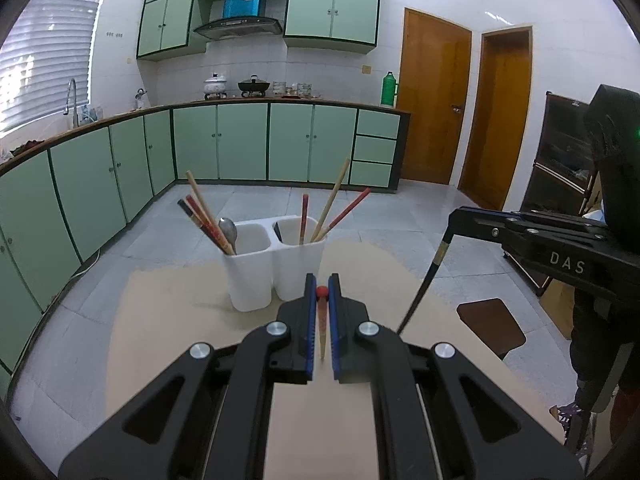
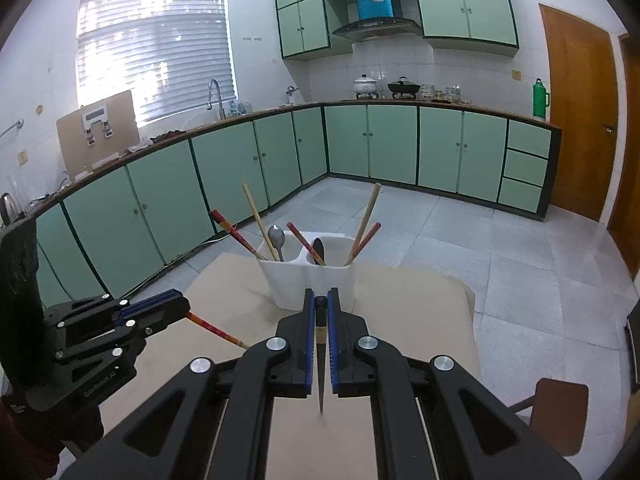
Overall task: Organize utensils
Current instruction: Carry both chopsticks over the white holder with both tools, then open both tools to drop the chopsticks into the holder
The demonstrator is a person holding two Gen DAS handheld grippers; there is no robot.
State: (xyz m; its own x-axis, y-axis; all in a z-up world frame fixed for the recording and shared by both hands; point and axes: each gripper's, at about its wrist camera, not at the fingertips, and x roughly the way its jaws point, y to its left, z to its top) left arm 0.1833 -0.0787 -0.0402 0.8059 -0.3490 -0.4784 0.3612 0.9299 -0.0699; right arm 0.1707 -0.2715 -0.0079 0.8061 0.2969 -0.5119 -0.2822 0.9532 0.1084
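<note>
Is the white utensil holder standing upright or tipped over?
Upright. The white utensil holder stands on its base on the table, both openings facing up, with chopsticks and a spoon sticking out.

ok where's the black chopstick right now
The black chopstick is clamped in the right gripper, hanging tip-down above the tan table, just in front of the white two-compartment utensil holder.

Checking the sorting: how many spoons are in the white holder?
2: silver spoon in the holder's left compartment, dark spoon in its right; others may hide inside.
</note>
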